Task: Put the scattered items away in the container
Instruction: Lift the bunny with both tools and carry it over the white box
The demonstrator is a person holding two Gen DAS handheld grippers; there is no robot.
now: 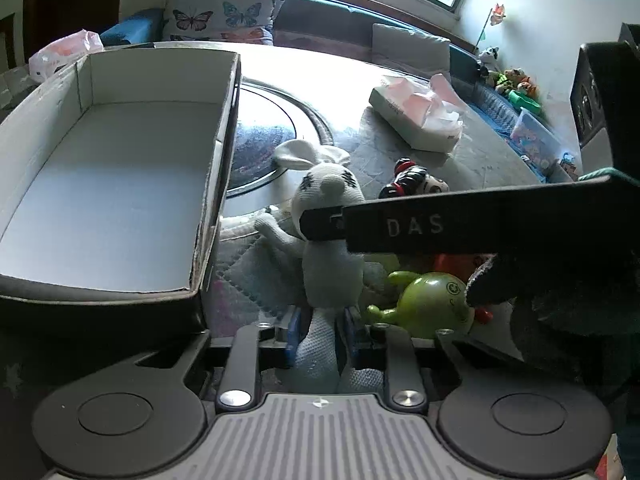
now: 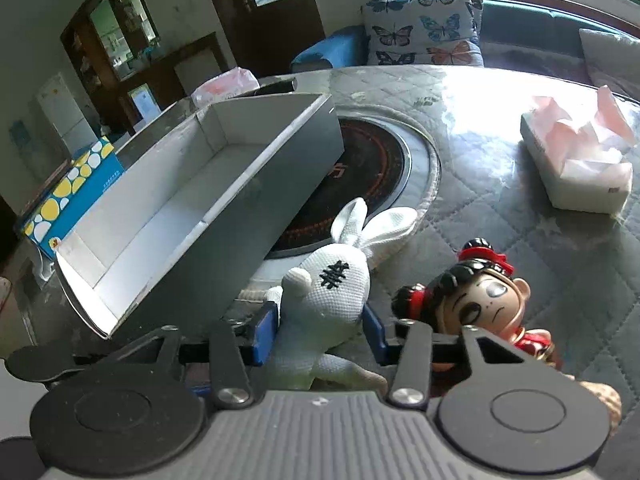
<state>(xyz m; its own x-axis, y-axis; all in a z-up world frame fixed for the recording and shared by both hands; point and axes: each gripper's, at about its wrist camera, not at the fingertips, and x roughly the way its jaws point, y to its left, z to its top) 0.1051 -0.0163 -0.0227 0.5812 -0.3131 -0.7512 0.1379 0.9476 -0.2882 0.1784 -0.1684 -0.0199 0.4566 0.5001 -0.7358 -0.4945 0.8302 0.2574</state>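
Pinching the soft, light rabbit [image 2: 324, 304] twice: left gripper [image 1: 320, 332] on legs, right gripper [image 2: 320, 336] on its body; it'll sag.

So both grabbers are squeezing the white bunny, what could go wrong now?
1. The left gripper pinches the bunny at its legs and the right gripper at its neck; pulling apart could stretch it.
2. Lifting it may knock the doll or the green toy lying close by.
3. The floppy bunny could snag on the box wall.
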